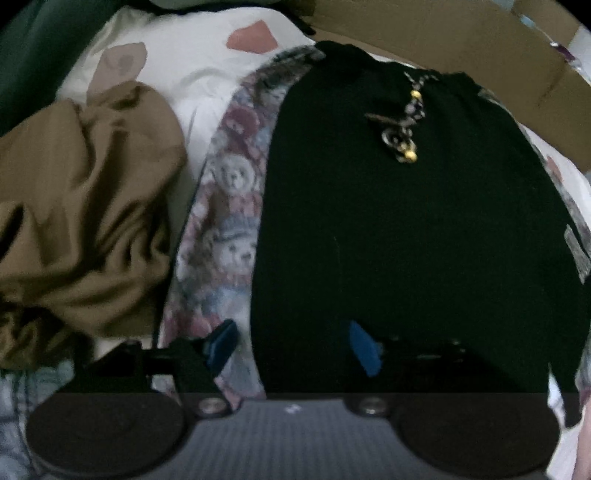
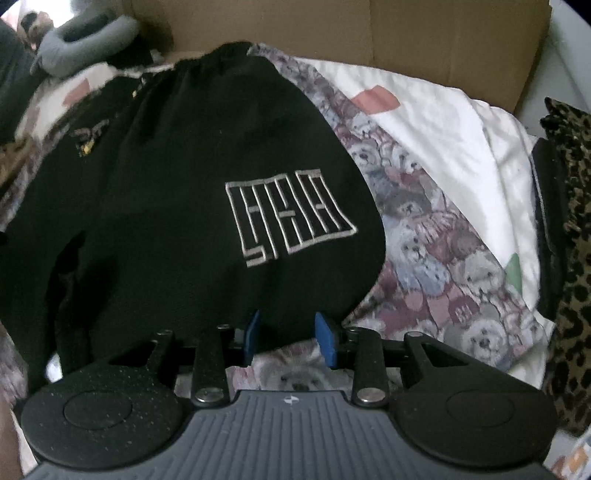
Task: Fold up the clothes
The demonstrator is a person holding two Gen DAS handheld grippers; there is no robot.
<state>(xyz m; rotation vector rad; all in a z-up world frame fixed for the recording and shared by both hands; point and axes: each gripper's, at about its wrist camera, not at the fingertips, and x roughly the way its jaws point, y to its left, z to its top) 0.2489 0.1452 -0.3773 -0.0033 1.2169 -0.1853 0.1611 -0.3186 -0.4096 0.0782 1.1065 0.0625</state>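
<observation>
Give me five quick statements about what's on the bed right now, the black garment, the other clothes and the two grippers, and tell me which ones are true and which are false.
1. The black garment lies on a teddy-bear print blanket. True.
2. The outlined logo on the black garment is stitched in red. False: it is outlined in a pale grey-white.
3. A crumpled brown garment sits to the left of the black one in the left wrist view. True.
4. The right gripper is clamped shut on the black garment. False: its blue pads stand apart at the garment's near edge.
5. A cardboard box stands behind the bedding. True.
</observation>
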